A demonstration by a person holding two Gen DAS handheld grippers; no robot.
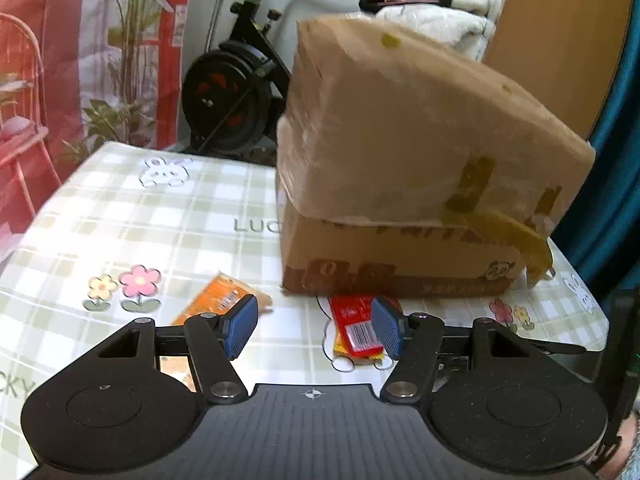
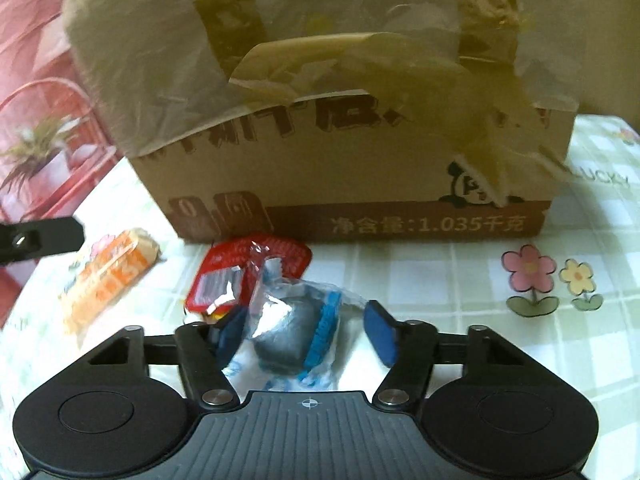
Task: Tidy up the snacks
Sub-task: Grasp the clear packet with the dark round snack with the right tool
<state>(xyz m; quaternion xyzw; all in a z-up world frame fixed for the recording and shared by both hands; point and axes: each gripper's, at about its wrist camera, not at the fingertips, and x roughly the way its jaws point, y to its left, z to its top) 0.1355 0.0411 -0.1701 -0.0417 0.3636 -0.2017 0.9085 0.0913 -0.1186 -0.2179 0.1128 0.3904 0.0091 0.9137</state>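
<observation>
My right gripper [image 2: 306, 316] hangs low over the table with a clear blue-and-white snack packet [image 2: 288, 332] between its fingers. The left pad touches the wrapper, the right pad stands just clear, so the jaws are open. Behind it lie a red packet [image 2: 240, 268] and an orange packet [image 2: 108, 276]. My left gripper [image 1: 314, 320] is open and empty above the cloth. The orange packet [image 1: 218, 300] lies by its left finger. By its right finger is the red packet [image 1: 356, 324], lying on a yellow one [image 1: 344, 350]. A cardboard box [image 1: 400, 264] with a taped lid stands just beyond.
The table [image 1: 160, 220] has a green checked cloth with flower prints [image 2: 528, 276]. The box [image 2: 360, 168] fills the far side, loose tape hanging from it. Behind the table stand an exercise bike [image 1: 232, 92], a plant [image 1: 132, 40] and a red chair [image 1: 20, 120]. The left gripper's black tip [image 2: 40, 240] juts in.
</observation>
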